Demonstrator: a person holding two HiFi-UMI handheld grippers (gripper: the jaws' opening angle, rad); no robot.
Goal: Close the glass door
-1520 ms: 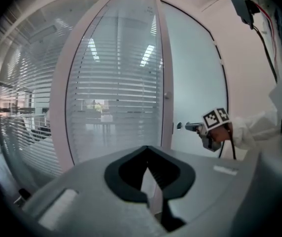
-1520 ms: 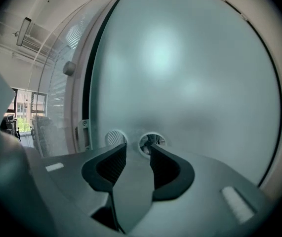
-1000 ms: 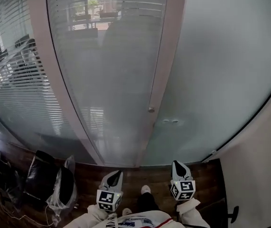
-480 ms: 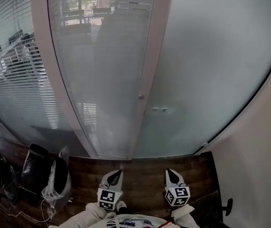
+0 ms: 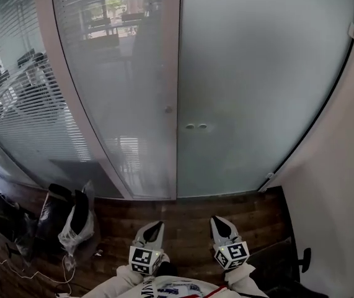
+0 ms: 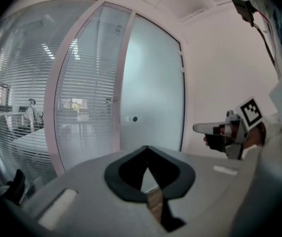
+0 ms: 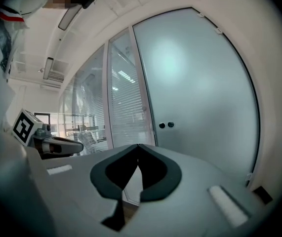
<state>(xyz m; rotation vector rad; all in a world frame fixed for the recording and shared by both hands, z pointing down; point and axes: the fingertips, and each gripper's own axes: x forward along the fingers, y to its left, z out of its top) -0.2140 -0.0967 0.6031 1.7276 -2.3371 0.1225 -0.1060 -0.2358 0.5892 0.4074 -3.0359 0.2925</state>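
Note:
The frosted glass door (image 5: 257, 85) stands upright ahead, its left edge against the pale frame post (image 5: 170, 73), with two small round fittings (image 5: 195, 126) near that edge. Both grippers hang low in the head view, well short of the door and above the wooden floor. My left gripper (image 5: 154, 226) is shut with nothing in it; its tips meet in the left gripper view (image 6: 147, 150). My right gripper (image 5: 216, 221) is shut and empty too (image 7: 138, 146). Each gripper shows in the other's view, the right gripper (image 6: 200, 128) and the left gripper (image 7: 76, 145). The door (image 7: 200, 88) fills the right gripper view.
A curved glass partition with slatted blinds (image 5: 34, 117) runs off to the left. Dark bags and a clear plastic sack (image 5: 71, 219) lie on the wooden floor (image 5: 183, 213) at its foot, with cables nearby. A white wall (image 5: 338, 185) closes the right side.
The door now sits farther off and squarer in the head view. Both grippers have drawn back from it, the right one sinking lower in the picture. Both stay shut.

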